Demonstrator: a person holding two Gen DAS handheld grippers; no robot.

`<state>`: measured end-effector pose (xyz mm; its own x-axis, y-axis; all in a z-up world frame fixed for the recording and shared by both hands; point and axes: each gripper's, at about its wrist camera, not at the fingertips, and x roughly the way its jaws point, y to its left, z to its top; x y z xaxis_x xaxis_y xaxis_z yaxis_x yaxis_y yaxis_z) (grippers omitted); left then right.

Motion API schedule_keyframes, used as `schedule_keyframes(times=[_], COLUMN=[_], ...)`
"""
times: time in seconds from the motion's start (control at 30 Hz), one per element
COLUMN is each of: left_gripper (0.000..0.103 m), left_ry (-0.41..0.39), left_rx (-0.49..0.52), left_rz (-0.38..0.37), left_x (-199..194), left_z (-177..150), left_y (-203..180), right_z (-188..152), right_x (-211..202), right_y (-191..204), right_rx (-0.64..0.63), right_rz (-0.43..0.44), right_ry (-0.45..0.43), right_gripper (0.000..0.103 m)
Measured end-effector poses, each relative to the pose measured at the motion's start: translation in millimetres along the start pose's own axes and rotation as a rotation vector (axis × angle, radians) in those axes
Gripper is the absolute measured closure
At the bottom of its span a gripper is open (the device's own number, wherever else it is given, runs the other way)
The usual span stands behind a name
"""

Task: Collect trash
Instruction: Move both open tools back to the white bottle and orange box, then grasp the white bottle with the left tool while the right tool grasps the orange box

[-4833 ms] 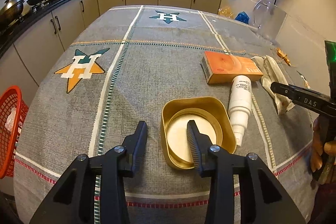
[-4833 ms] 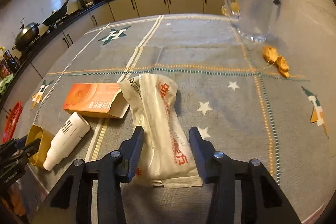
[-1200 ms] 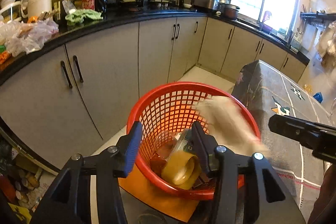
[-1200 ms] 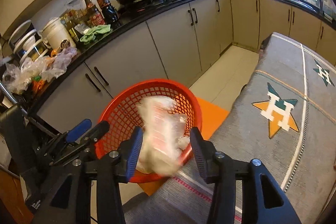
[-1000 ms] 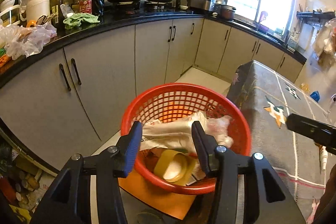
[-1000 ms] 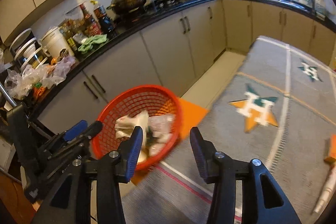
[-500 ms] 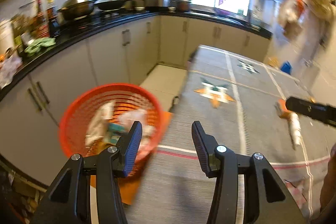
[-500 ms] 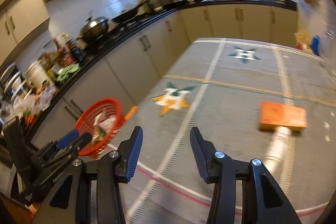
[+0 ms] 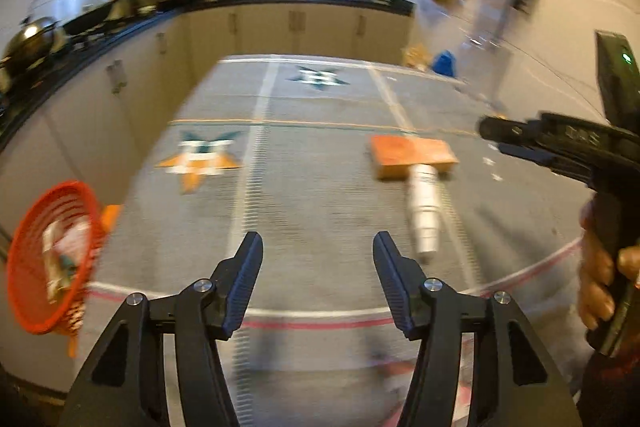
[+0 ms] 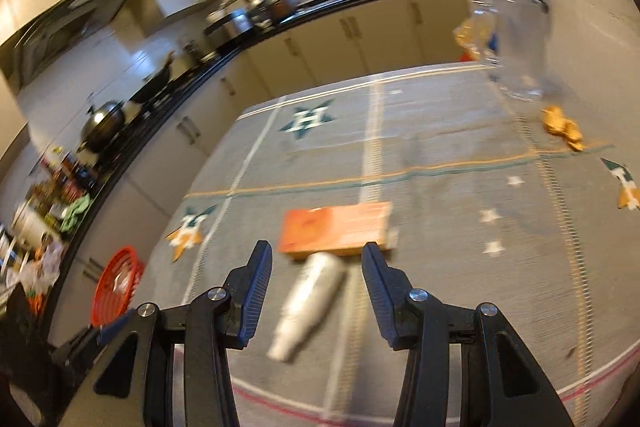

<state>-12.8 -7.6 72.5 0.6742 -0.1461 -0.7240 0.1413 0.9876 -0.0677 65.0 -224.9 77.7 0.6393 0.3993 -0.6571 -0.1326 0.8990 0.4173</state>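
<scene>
An orange box (image 9: 412, 155) and a white bottle (image 9: 425, 211) lie on the grey star-patterned tablecloth (image 9: 304, 187). My left gripper (image 9: 316, 247) is open and empty above the table's near edge, left of the bottle. My right gripper (image 10: 316, 259) is open and empty, above the bottle (image 10: 308, 303) and just short of the box (image 10: 336, 231); it also shows at the right of the left wrist view (image 9: 496, 137). The red basket (image 9: 48, 259) with trash in it stands on the floor to the left, also in the right wrist view (image 10: 116, 283).
A clear jug (image 10: 516, 27) stands at the table's far right, with orange scraps (image 10: 562, 127) near it. Kitchen cabinets and a black counter (image 9: 120, 23) with pans run along the left and back. The view is motion-blurred.
Both grippers have swung from the red basket back over the table. The bag and the gold tin were dropped into the basket. The box and bottle are nearer.
</scene>
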Motion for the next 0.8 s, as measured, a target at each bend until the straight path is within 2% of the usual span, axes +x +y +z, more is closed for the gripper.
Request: schedule_keyframes(times=[0.2,0.33,0.47,0.5,0.53,0.6,0.7,0.8], left_gripper=[0.046,0.046,0.046,0.051,0.063,0.074,0.074,0.074], left_ry=[0.082,0.129,0.15,0.151,0.153,0.167,0.156,0.153], left_rx=[0.041,0.087,0.108,0.103,0.099,0.084,0.07,0.043], left_rz=[-0.064,-0.061,-0.045,-0.052,-0.055,-0.055,-0.041,-0.026], left_x=[47.3,80.6,102.1,104.1,106.7,110.8,106.7,97.5], left_z=[13.9,20.9,22.3,22.7,23.2,23.7,21.4,14.8], left_y=[-46.9,-69.6,-86.0,-86.0,-85.7,-80.4,-68.6,-49.1], right_z=[5.3,7.0,14.4,16.6,20.3,24.2,27.9,35.1], right_x=[11.1,18.6,30.4,33.0,37.6,47.6,59.8,66.9], right_y=[-45.3,-62.1,-58.0,-56.9,-55.2,-51.8,-47.4,-40.1], right_rx=[0.094,0.168,0.157,0.153,0.149,0.143,0.125,0.072], right_rz=[-0.018,0.018,0.029,0.032,0.034,0.037,0.038,0.01], right_ry=[0.016,0.052,0.101,0.107,0.117,0.133,0.152,0.126], right_gripper=[0.053,0.052,0.052,0.053,0.053,0.053,0.054,0.054])
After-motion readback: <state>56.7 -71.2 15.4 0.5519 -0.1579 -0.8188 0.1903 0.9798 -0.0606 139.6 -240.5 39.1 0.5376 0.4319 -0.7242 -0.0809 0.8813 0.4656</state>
